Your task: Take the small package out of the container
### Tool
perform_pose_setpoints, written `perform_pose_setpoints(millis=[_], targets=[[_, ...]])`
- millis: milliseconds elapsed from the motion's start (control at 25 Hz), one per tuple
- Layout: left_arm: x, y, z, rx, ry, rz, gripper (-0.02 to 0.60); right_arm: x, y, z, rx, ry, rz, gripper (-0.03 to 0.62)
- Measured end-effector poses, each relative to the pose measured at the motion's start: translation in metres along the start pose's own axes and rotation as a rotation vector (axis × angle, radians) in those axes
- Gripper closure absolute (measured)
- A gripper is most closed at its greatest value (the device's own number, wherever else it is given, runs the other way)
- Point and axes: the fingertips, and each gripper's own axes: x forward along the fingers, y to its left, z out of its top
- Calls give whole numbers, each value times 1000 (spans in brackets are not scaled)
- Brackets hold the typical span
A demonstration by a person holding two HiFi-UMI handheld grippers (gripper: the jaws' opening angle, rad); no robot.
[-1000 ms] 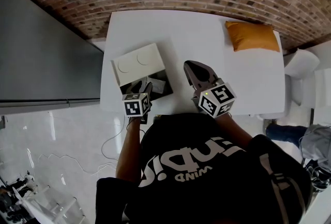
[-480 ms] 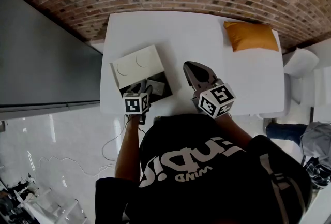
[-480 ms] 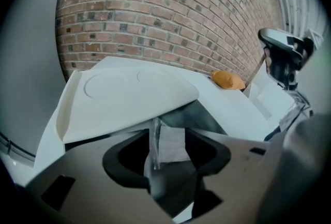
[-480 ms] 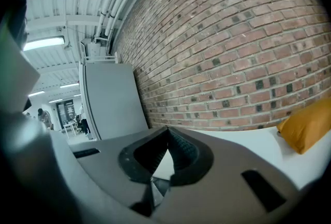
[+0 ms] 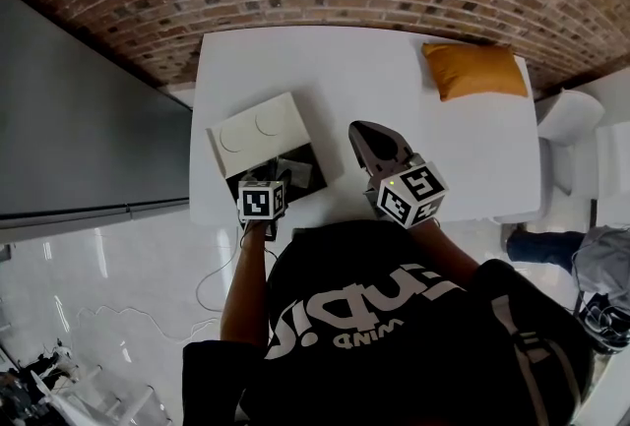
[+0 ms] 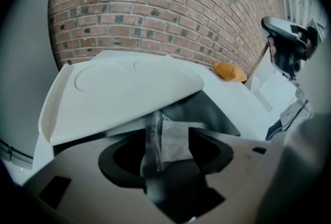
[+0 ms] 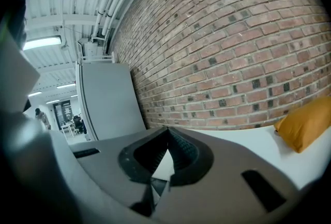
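My left gripper (image 6: 170, 132) is opening its jaws with the clear package (image 6: 175, 144) upright between them, inside the black container (image 6: 220, 112) beneath its raised white lid (image 6: 119, 91), while my right gripper (image 7: 164, 154) hangs closed, empty, above the table (image 7: 232, 140).

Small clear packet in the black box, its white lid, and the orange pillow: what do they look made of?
Small clear packet: likely thin glossy plastic film; it is see-through, creased, with bright glints. White lid: moulded matte plastic or foam, judging by two pressed round shapes; I cannot tell which. Orange pillow: probably soft fabric, puffy and dull.
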Motion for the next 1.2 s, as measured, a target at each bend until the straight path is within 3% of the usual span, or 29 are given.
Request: perform_pose_setpoints(millis=[280, 600, 880, 1040, 1200], targets=[[11, 0, -4, 45, 39, -4, 290, 0, -4, -1, 7, 4, -17, 595], [17, 2, -5, 43, 58, 2, 290, 3, -11, -1, 13, 13, -35, 595], [19, 9, -9, 94, 79, 83, 291, 8, -13, -6, 23, 23, -29, 595], [17, 11, -4, 38, 39, 78, 326, 11, -15, -4, 21, 24, -25, 595], [15, 15, -4, 36, 41, 90, 367, 15, -15, -6, 24, 28, -18, 595]])
